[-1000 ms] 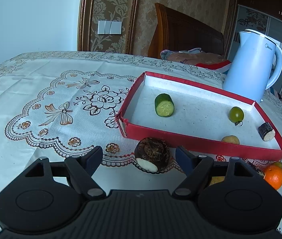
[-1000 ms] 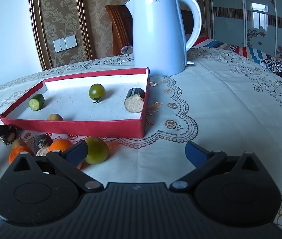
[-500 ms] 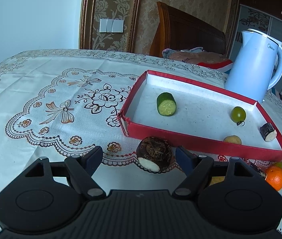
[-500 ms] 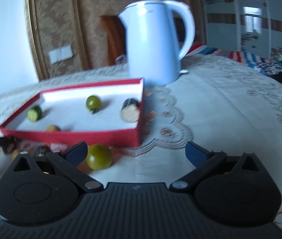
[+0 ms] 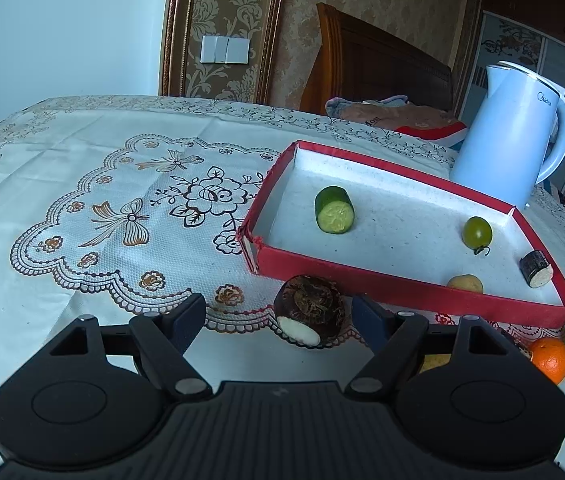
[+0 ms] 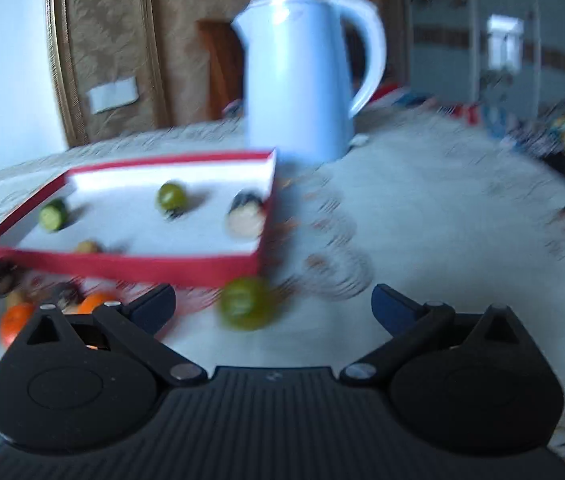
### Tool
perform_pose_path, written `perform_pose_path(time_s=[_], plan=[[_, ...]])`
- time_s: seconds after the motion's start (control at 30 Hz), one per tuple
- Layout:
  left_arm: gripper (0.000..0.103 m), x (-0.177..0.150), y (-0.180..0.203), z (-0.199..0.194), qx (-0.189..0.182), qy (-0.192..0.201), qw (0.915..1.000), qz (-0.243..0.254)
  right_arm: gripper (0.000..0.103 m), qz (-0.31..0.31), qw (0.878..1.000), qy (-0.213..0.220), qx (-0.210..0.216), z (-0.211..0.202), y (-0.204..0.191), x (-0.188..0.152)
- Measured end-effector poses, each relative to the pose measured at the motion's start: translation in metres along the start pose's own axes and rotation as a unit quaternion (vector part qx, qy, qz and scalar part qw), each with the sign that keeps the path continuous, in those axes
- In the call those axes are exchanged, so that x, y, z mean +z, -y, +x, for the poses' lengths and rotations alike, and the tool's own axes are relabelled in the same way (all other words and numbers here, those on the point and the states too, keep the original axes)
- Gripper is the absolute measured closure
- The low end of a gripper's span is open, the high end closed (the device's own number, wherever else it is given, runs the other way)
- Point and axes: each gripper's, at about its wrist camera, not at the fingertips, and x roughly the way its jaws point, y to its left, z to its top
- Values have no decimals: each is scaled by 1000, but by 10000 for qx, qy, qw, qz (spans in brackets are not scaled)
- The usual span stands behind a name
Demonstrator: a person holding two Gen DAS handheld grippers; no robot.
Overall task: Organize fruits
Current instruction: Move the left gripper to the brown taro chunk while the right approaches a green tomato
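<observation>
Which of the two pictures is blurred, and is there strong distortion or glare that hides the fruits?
Left wrist view: sharp; the cucumber piece and green tomato in the red tray show clearly; fisheye bends the table edge; no glare. Right wrist view: motion-blurred throughout; the green fruit before the tray and the kettle are smeared, though still recognisable.

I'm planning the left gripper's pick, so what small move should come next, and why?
Probably ease the left gripper forward and close on the brown root: its jaws stand open, the root lies between the fingertips, outside the red tray.
</observation>
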Motion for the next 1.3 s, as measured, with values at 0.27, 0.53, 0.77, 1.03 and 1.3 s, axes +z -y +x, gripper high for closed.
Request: perform_pose_path(time_s=[0.27, 0.53, 0.77, 1.03, 1.3], plan=[[23, -2, 1, 4, -1, -142, 9999, 53, 0, 6, 9993, -381, -7, 14, -1, 0], [23, -4, 4, 7, 86, -183, 9996, 182, 0, -13, 9991, -421, 4, 16, 5, 1], [23, -4, 4, 7, 89, -184, 9996, 197, 6, -536, 9974, -444, -170, 17, -13, 1], [23, -6, 11, 8, 50, -143, 9989, 446, 7, -496, 9974, -498, -129, 18, -11, 0], [22, 0, -4, 10, 99, -208, 9996, 162, 4, -493, 9974, -520, -121, 19, -10, 0]])
